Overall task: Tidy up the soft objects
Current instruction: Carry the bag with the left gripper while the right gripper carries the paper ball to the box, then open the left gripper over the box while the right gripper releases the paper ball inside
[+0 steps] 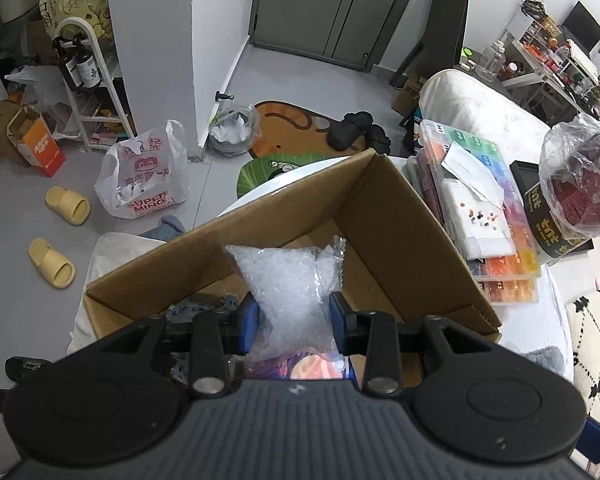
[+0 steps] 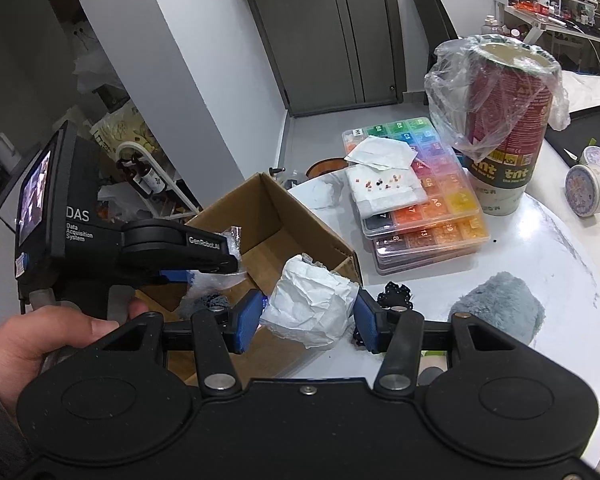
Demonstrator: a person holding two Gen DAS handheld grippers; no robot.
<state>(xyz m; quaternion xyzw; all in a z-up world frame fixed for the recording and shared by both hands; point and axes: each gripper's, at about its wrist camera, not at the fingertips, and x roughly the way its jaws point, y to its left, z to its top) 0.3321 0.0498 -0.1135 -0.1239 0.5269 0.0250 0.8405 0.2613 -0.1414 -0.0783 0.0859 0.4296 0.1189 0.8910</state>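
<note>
The left tongs (image 1: 293, 317) squeeze a see-through bag of tiny clear beads (image 1: 290, 292), lumpy and shiny, up over the open cardboard box (image 1: 396, 220). The right tongs (image 2: 306, 320) pinch a crumpled white paper wad (image 2: 312, 306), full of creases, just above the box's near corner. A fluffy grey cloth (image 2: 500, 306) lies on the white tabletop (image 2: 560, 248) near the right tongs. Past it sit stacked bead cases (image 2: 432, 216) and a red cup in plastic wrap (image 2: 508, 120).

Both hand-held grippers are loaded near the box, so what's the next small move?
Probably open the left hand-held gripper: its clear bag of pellets already hangs over the open cardboard box. The right hand-held gripper holds crumpled white paper at the box's edge.
</note>
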